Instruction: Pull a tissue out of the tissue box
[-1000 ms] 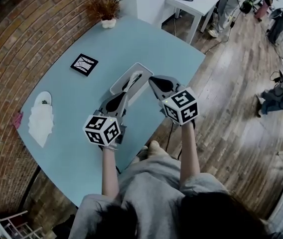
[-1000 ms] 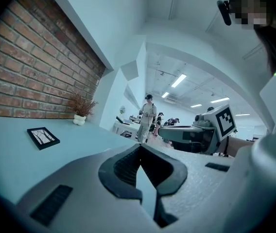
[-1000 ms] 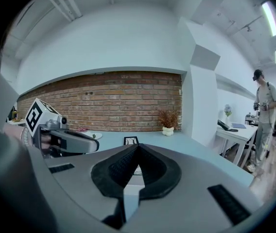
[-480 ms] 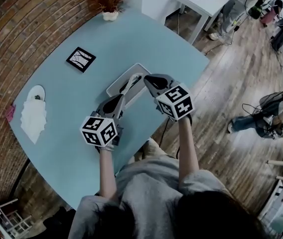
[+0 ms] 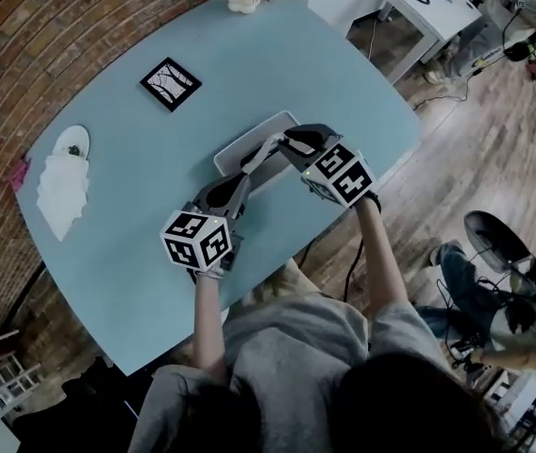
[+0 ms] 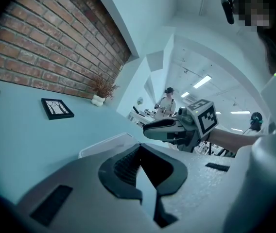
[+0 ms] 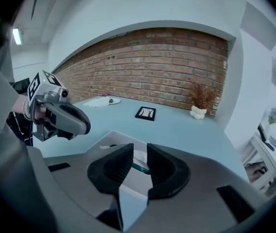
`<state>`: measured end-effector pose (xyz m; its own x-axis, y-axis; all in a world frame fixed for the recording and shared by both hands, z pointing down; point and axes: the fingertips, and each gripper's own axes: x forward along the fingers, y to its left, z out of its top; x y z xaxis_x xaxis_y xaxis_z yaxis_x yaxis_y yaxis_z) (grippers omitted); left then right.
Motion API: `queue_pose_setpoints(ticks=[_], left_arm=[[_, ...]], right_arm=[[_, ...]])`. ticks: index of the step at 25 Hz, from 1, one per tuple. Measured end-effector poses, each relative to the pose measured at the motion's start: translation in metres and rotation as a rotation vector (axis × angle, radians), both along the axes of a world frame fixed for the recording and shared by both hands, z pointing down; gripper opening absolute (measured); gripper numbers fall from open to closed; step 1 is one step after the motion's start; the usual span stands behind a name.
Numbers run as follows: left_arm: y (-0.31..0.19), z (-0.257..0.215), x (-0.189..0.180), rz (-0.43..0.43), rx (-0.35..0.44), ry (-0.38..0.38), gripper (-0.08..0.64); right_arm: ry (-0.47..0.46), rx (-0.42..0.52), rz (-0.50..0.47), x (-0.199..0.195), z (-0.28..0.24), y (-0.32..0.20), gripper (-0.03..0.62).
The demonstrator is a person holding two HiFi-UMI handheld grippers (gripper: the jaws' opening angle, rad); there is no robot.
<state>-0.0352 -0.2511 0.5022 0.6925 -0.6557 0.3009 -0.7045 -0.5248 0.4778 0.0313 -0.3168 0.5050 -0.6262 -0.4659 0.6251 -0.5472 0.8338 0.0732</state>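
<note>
Lining up the right jaws on the tissue

We begin at our right gripper (image 7: 140,149), whose jaws have just been opening and now stand partly apart. The white tuft of the tissue (image 7: 139,159) shows in the gap between them, but neither pad presses on it, so nothing is held. We judge the gripper tips downward over the tissue box (image 7: 110,141) so that the jaws can straddle the tuft before closing.

Our left gripper (image 6: 140,147) has its jaw tips together and carries nothing. It sits low by the near side of the box, most likely placed to steady the box when the sheet is pulled. We cannot tell whether it touches the box.

From the head view, the tissue box (image 5: 240,155) lies flat near the middle of the blue table (image 5: 136,206), between the two grippers. Its long axis runs diagonally from lower left to upper right, with the opening facing up. The tissue (image 5: 262,148) stands out of that opening, along the same line.

Farther out, well apart from the box, lie a small framed picture (image 5: 170,84) and a pile of white paper (image 5: 62,189).
</note>
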Motion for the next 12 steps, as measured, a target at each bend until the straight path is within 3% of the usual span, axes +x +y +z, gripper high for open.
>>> queue_pose_setpoints(ticks=[6,12], left_arm=[[-0.003,0.011,-0.007,-0.026,-0.032,-0.011,0.003],[-0.005,0.02,-0.012,-0.044,-0.056,-0.013,0.003]], right_arm=[[0.135,-0.042,-0.16,-0.005,0.03,-0.014,0.127],[0.224,-0.067,-0.304,-0.011,0.047,-0.019,0.138]])
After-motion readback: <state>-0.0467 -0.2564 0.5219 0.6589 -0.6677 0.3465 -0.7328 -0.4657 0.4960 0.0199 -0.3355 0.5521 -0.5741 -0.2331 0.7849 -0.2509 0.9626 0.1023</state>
